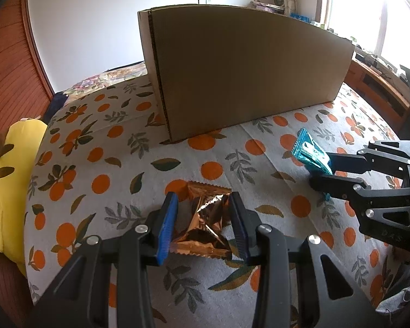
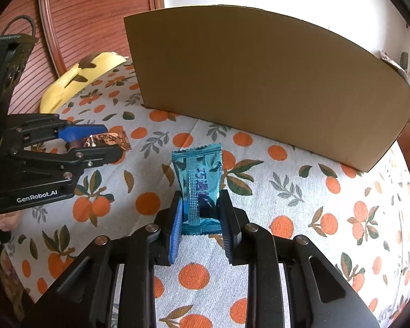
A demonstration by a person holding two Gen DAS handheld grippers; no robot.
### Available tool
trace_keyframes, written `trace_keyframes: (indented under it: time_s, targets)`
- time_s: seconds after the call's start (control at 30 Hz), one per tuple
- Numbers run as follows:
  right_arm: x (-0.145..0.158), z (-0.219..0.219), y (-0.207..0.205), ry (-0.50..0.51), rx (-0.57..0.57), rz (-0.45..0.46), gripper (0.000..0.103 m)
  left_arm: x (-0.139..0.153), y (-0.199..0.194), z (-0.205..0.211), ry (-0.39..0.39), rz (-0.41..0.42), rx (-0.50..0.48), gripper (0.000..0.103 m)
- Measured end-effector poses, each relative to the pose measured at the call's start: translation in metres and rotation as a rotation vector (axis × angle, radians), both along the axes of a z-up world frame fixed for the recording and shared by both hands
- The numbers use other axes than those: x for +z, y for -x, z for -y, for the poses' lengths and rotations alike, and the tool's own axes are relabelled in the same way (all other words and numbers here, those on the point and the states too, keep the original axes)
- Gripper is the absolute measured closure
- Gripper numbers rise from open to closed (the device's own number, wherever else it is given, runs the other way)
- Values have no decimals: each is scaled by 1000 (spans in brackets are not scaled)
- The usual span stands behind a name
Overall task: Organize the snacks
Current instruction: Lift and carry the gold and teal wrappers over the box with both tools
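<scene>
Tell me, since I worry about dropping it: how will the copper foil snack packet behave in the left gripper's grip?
The copper foil packet looks crinkled and puffy between the left gripper fingers, so it probably deforms rather than staying stiff. Its shiny film may be slippery. It seems small and light, unlikely to sag much.

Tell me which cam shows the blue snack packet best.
Right wrist: the blue snack packet is centered, printed face readable, pinched in the right gripper. Left wrist shows it small, edge-on, partly hidden by fingers.
</scene>
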State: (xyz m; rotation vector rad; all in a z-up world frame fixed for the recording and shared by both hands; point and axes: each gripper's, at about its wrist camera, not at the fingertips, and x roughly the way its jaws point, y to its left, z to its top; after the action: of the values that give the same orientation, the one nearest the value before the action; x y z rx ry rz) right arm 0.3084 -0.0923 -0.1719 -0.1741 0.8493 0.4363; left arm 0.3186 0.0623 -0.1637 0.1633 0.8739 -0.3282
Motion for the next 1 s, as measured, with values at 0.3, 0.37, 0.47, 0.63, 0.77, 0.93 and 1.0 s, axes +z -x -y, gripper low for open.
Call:
trace_keyframes:
  time_s: [0.3, 0.37, 0.47, 0.63, 0.77, 0.93, 1.0]
  targets:
    - [0, 1, 0, 4, 0, 4, 80, 0, 10, 1, -11, 14, -1, 83]
    - [0, 0, 0, 0, -1, 1, 80, 2, 14, 1, -12, 14, 5, 83]
    - [0, 2, 0, -3, -2, -1, 81, 9, 22, 1, -2, 30, 12, 83]
    - [4, 3, 0, 4, -1, 15, 81, 28, 32, 6, 9, 64, 13, 83]
    - [19, 16, 3, -43, -8, 22, 81, 47, 37, 11, 33, 98, 16, 83]
    - [49, 41, 12, -97, -12, 57, 81, 70, 43, 22, 63, 142, 18, 83]
    - [62, 55, 16, -115, -15, 70, 81, 77, 44, 27, 67, 159, 14, 83]
